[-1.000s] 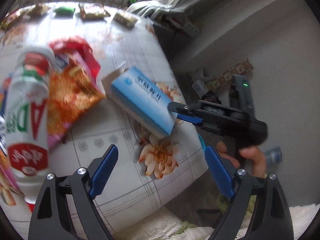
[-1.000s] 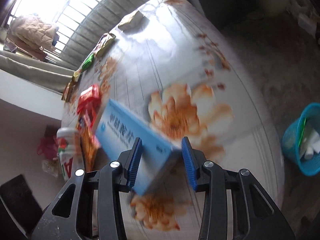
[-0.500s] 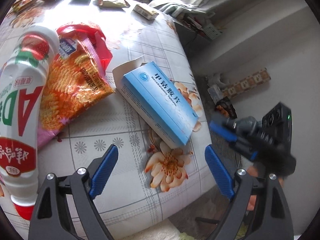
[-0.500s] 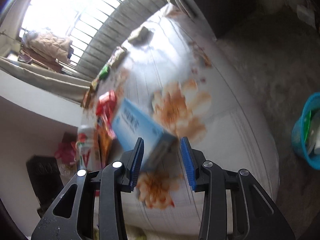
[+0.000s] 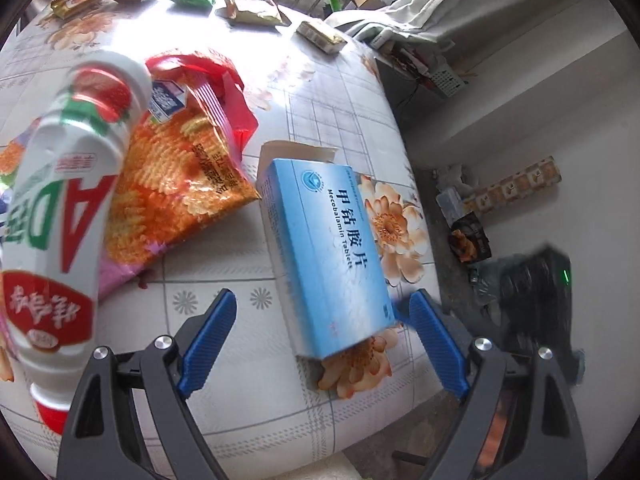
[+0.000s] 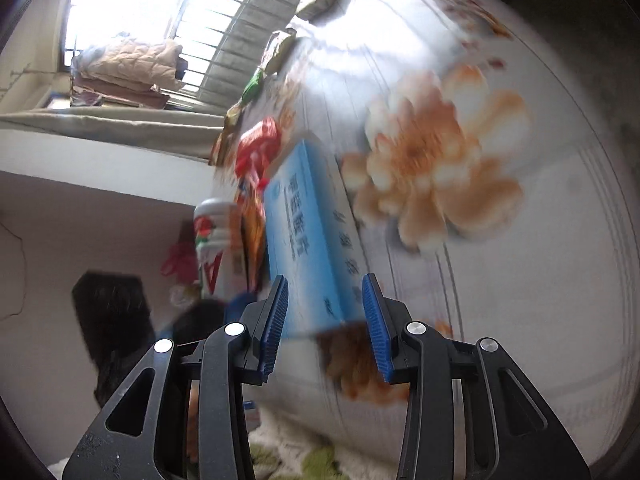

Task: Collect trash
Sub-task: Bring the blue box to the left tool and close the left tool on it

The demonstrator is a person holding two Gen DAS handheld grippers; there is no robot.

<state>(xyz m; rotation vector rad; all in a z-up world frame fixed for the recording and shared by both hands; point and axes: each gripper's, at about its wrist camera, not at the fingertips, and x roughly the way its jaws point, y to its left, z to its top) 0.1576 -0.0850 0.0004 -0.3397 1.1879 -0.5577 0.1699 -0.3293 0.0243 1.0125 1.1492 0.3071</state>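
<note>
We line up on the blue box (image 5: 326, 256) at the table (image 5: 320, 100) edge.
Right gripper (image 6: 326, 320) straddles its near end, jaws apart, not visibly clamped; left gripper (image 5: 324, 344) hangs wide. Light, crushable cardboard: we'd pinch the narrow sides.

Smeared by motion across most of the right wrist view: flower print on the tablecloth (image 6: 436, 152) reduced to soft orange blotches, lettering on the blue box (image 6: 308, 236) unreadable there, near end of that box lost in blur between the right gripper (image 6: 326, 324) pads. Cut off at the left edge of the left wrist view: white bottle (image 5: 64, 216), label only partly legible. Blurred dark shape at far right of that view, one green light showing, identity unclear. Small wrappers (image 5: 252, 10) along the far table edge too small to read.
</note>
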